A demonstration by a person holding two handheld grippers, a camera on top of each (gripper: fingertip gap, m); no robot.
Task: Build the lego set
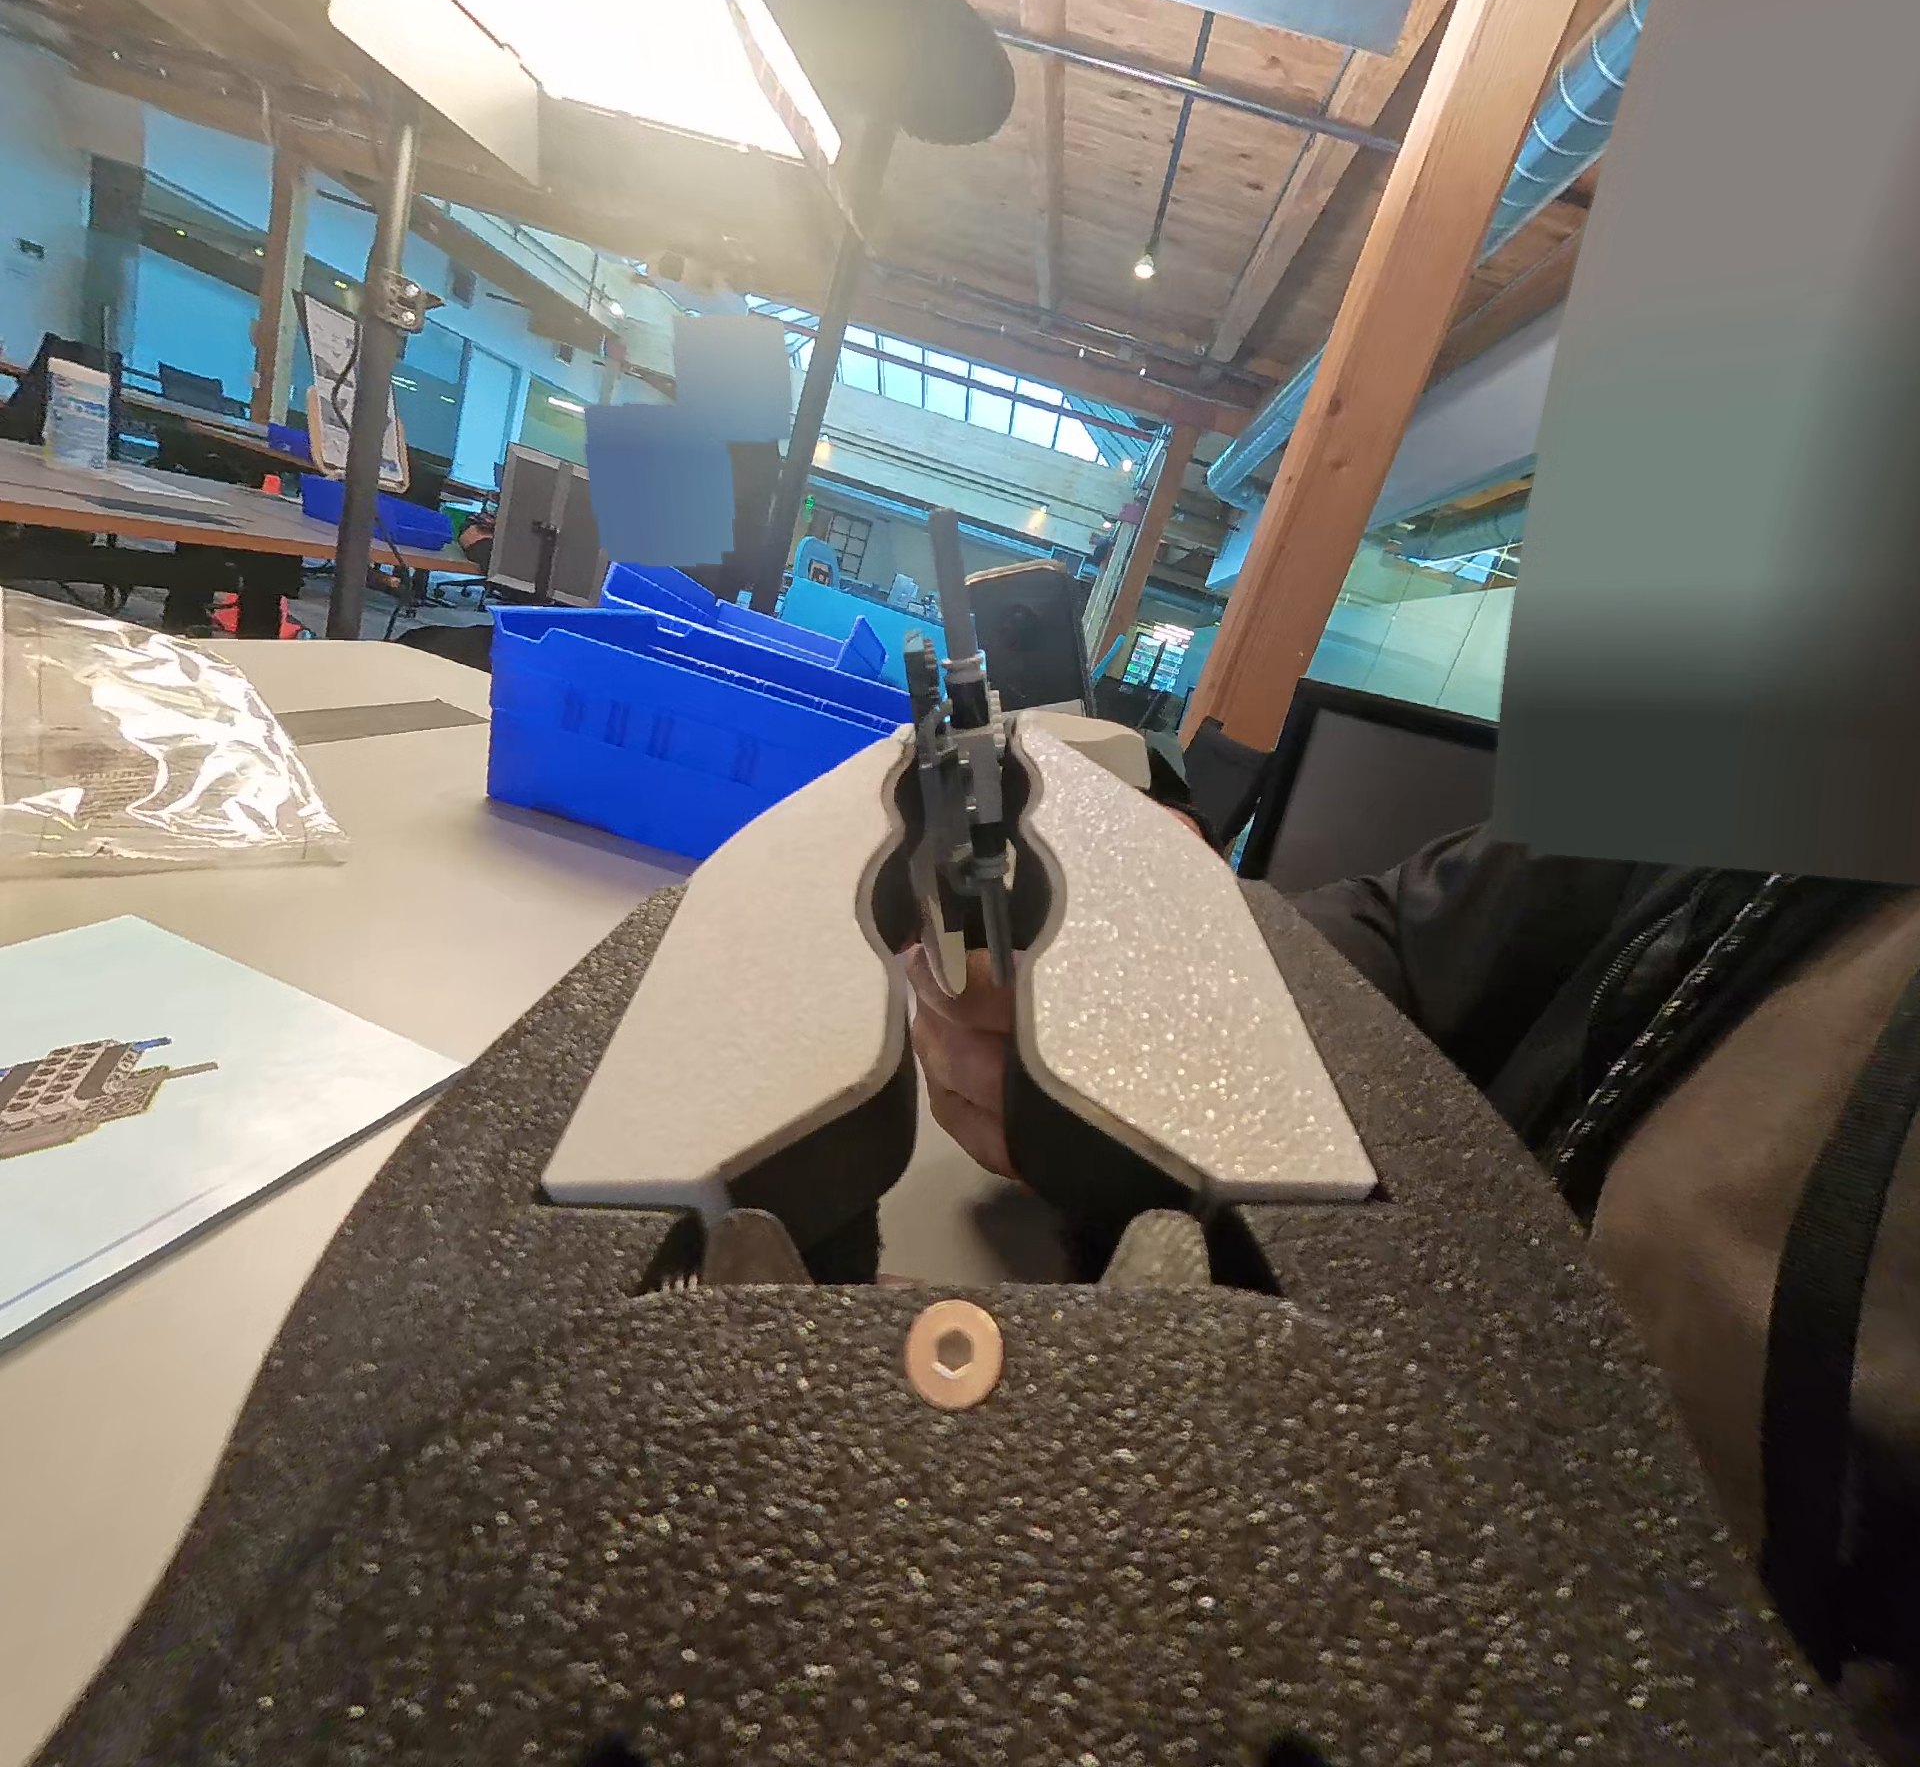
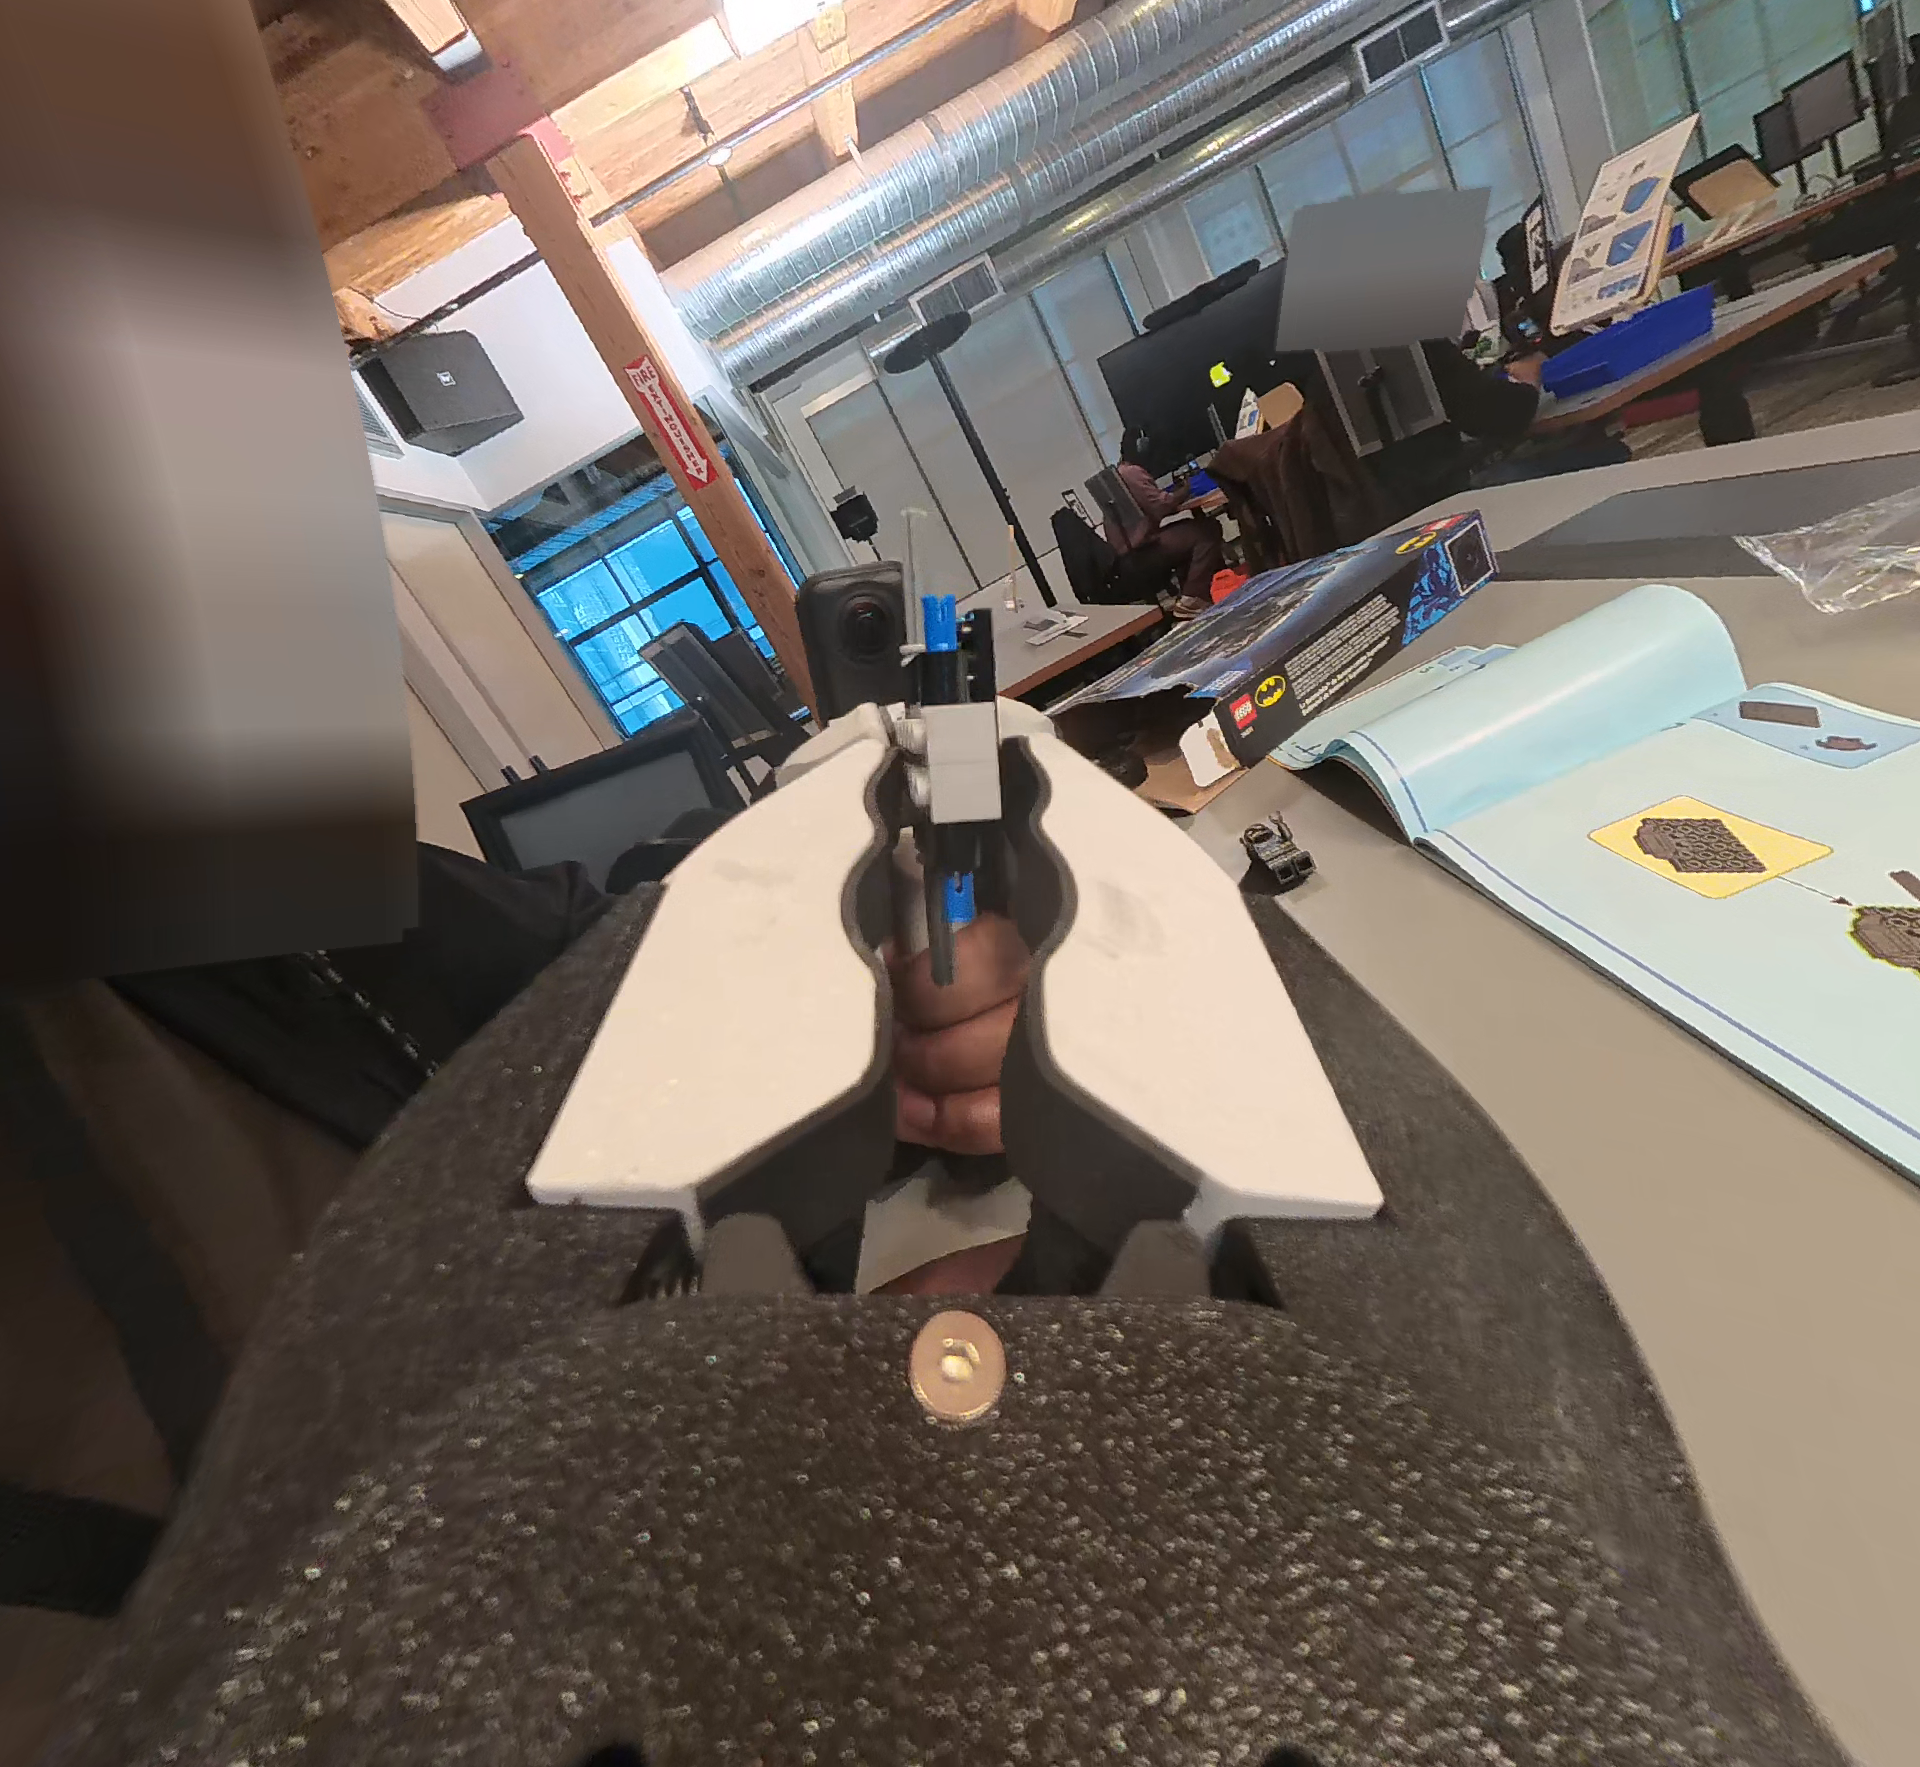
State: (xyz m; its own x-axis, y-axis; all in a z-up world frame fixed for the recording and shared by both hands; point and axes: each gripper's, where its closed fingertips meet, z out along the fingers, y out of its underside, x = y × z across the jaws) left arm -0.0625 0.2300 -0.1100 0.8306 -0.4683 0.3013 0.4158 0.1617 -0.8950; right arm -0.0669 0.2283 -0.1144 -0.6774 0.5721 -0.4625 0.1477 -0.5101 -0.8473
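Left gripper, mid frame, tipped up off the table, pinching a small grey brick build with a rod poking up. Right gripper, mid frame, also tipped up, squeezing a grey, black and blue brick piece. Farther left, blue bins; farther right, open booklet.

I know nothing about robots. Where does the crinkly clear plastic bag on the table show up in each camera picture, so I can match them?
Left wrist view: the crinkly clear plastic bag lies at the left edge, about mid-height, on the grey table.
Right wrist view: the bag peeks in at the far right edge, above mid-height.
Shared landmark: the light blue paper instruction booklet, nearer the camera than the bag in both.
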